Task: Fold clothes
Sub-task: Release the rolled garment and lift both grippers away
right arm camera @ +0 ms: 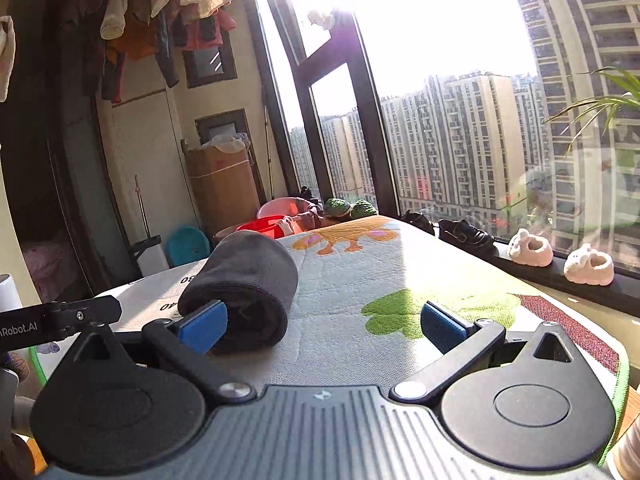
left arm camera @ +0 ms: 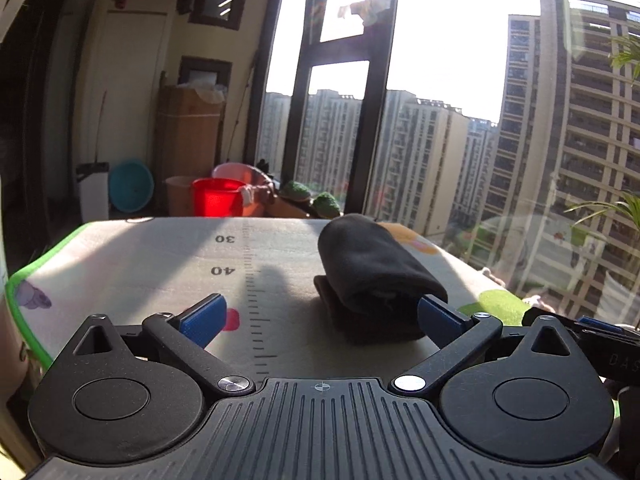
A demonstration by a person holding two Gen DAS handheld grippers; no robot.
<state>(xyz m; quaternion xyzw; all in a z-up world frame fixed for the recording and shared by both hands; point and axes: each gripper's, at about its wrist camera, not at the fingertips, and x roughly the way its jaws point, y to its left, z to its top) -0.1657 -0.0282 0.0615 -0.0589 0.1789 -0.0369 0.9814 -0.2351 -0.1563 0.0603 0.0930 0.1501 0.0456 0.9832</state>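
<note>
A dark grey garment, folded and rolled into a bundle (left arm camera: 372,276), lies on the printed play mat (left arm camera: 160,264). My left gripper (left arm camera: 320,322) is open and empty; its right blue fingertip (left arm camera: 436,320) is at the near end of the bundle. In the right wrist view the same bundle (right arm camera: 248,284) lies at the left. My right gripper (right arm camera: 324,326) is open and empty, with its left blue fingertip (right arm camera: 202,326) against the bundle's near end. The mat (right arm camera: 380,272) lies between its fingers.
The mat has ruler marks (left arm camera: 256,300) and a green border (left arm camera: 24,312). Beyond it stand a red bucket (left arm camera: 218,198), a blue basin (left arm camera: 130,186) and a cardboard box (left arm camera: 188,136). Black shoes (right arm camera: 464,234) and pink slippers (right arm camera: 560,258) sit on the window sill. Clothes hang overhead (right arm camera: 152,12).
</note>
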